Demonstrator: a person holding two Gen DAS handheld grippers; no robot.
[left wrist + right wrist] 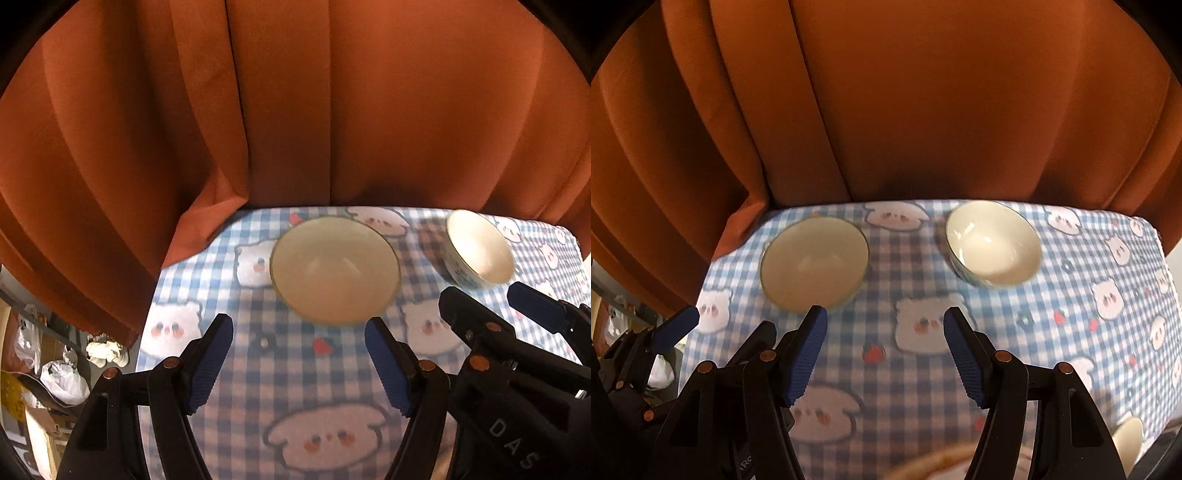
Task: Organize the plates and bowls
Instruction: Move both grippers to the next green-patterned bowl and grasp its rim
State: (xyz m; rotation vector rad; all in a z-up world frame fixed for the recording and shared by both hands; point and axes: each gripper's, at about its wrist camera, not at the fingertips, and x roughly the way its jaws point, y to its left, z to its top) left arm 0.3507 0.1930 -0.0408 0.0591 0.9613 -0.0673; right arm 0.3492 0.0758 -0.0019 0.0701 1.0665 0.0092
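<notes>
Left wrist view: the left gripper (299,354) hangs above a table covered in a blue-and-white checked cloth (295,376) printed with white cartoon animal faces. Its blue-padded fingers (208,363) stand well apart with only cloth showing between them; nothing is gripped. A wide pale bowl (334,269) sits upright on the cloth just beyond the fingertips, empty, its near rim level with the tip of the right-hand finger but not touching it as far as can be judged. A second, smaller bowl (478,253), white inside with a patterned outer wall, stands to the right of the first, near the far edge of the table, clearly apart from it. The right gripper (480,306) enters at lower right of this view, just short of that smaller bowl. From the right wrist camera, the right gripper (884,321) likewise has its jaws spread with nothing between them, over bare cloth between the two bowls; wide bowl (814,264) ahead left, smaller bowl (993,243) ahead right. The left gripper (676,328) shows at the lower left edge. An orange curtain (295,110) hangs directly behind the table. Plastic bags (62,380) and clutter lie on the floor at far left. A pale rounded object at the lower right of the right view is too cropped to identify.
</notes>
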